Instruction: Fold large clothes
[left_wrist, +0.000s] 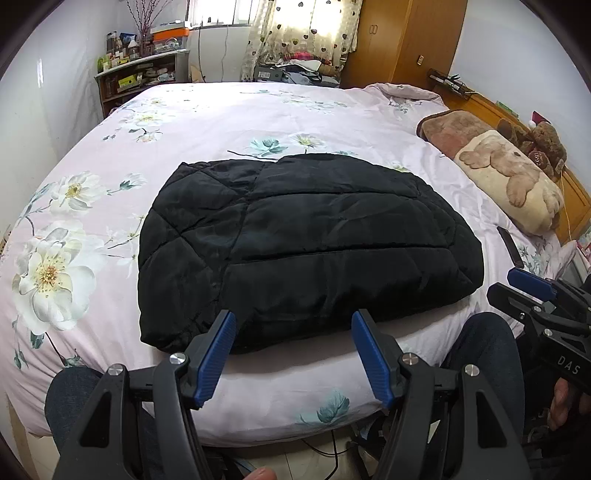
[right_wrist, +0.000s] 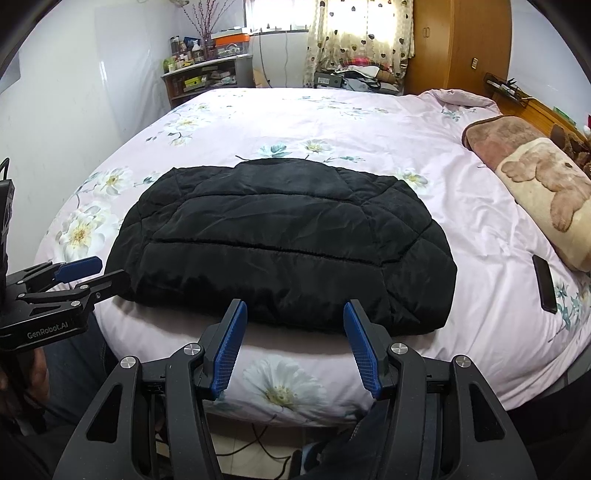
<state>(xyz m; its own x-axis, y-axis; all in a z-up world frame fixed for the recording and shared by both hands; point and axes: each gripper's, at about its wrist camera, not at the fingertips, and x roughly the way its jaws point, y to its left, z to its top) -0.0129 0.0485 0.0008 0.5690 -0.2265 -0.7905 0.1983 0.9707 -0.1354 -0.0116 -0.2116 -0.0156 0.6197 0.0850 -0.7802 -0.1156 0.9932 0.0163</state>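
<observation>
A black quilted jacket (left_wrist: 303, 243) lies folded into a compact block on the pink floral bed cover (left_wrist: 207, 122); it also shows in the right wrist view (right_wrist: 284, 236). My left gripper (left_wrist: 293, 321) is open and empty, held just short of the jacket's near edge. My right gripper (right_wrist: 295, 310) is open and empty, also just before the near edge. The right gripper shows at the right of the left wrist view (left_wrist: 532, 284), and the left gripper at the left of the right wrist view (right_wrist: 92, 273).
A black phone (right_wrist: 545, 282) lies on the bed right of the jacket. A bear-print pillow (right_wrist: 546, 195) and a brown blanket (right_wrist: 498, 138) lie by the wooden headboard. Shelves (left_wrist: 136, 77) and a wardrobe (left_wrist: 406, 40) stand beyond the bed. My knees are below the bed edge.
</observation>
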